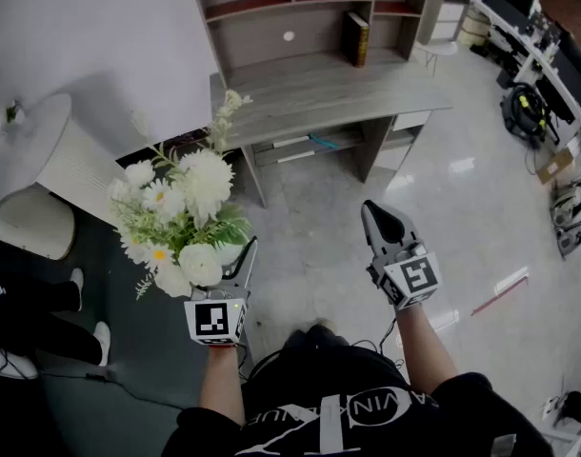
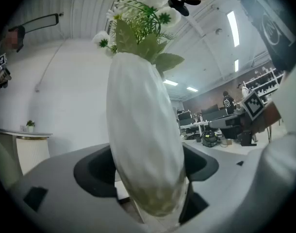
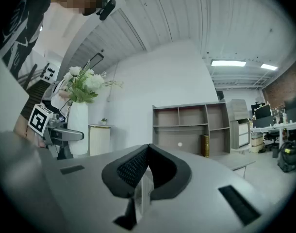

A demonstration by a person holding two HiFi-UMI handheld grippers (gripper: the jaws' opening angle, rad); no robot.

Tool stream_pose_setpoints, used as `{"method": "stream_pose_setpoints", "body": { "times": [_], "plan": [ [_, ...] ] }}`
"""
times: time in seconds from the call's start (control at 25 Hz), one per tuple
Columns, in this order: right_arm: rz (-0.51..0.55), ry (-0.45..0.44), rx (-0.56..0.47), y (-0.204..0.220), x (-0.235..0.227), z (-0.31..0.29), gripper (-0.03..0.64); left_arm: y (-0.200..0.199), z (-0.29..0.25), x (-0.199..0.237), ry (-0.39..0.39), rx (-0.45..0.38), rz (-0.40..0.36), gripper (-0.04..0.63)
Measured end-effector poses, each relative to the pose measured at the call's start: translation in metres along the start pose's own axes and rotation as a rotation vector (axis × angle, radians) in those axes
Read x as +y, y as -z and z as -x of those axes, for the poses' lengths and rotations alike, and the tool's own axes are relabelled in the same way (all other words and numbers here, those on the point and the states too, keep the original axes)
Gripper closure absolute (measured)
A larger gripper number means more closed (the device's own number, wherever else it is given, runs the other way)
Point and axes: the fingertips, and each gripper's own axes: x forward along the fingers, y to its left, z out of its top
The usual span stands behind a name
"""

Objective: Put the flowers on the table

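Left gripper: jaws clamped on the lower body of a white vase, one jaw on each side, as the left gripper view shows. The vase stands about upright in the grip and carries the flowers, white blooms with green leaves and one tall sprig rising above the rest. In the head view the bunch sits left of centre, held in the air over the floor and touching nothing but the gripper. Right gripper: jaws together, nothing between them, held right of centre and well apart from the vase. The surface, a grey desk, lies in the upper middle of the head view, above and right of the flowers and well apart from them. A shelf unit stands on its back edge, with a dark book upright in the lower right bay. A round white side table sits at the upper left with a small plant on it. The right gripper view shows vase and left gripper at frame left, and shelves and surface at right.
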Motion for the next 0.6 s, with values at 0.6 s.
{"method": "stream_pose_setpoints", "body": {
  "times": [0.6],
  "plan": [
    [-0.013, 0.029, -0.023, -0.009, 0.009, 0.006, 0.607, -0.001, 0.007, -0.003, 0.002, 0.025, 0.013, 0.202]
  ]
}}
